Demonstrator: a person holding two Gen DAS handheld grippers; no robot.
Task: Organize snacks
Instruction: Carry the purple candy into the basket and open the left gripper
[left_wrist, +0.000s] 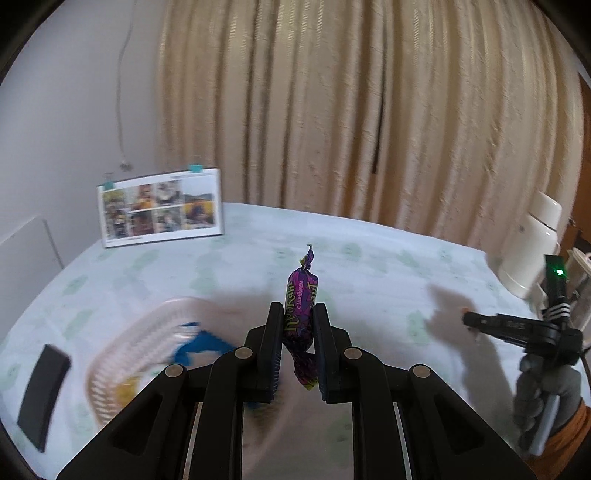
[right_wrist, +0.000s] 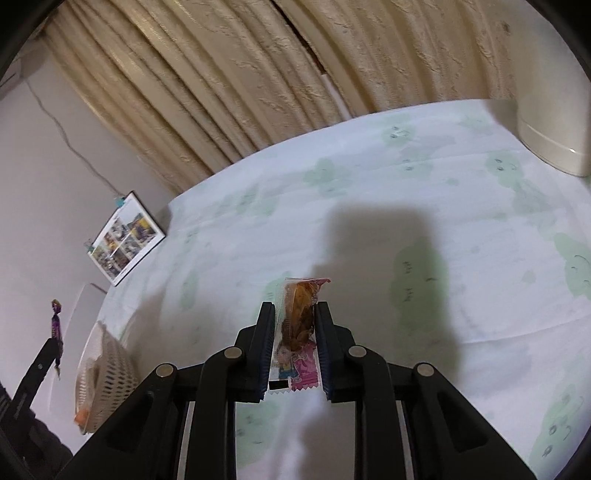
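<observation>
My left gripper (left_wrist: 297, 314) is shut on a purple wrapped candy (left_wrist: 301, 295) that stands upright between the fingers, above the table. Below and to its left sits a pale woven basket (left_wrist: 122, 354), blurred, with blue and yellow snacks inside. My right gripper (right_wrist: 295, 314) is shut on a clear snack packet (right_wrist: 299, 325) with a brown pastry and a pink printed end. The right wrist view shows the basket (right_wrist: 107, 373) at lower left, with the left gripper (right_wrist: 51, 343) and its purple candy (right_wrist: 56, 328) beside it. The right gripper (left_wrist: 517, 328) appears at the left view's right edge.
A table with a pale green-patterned cloth (right_wrist: 369, 206) fills both views. A photo card (left_wrist: 160, 206) stands at the back left by the wall. A black flat device (left_wrist: 42, 395) lies left of the basket. A white appliance (right_wrist: 554, 140) stands at the right. Beige curtains hang behind.
</observation>
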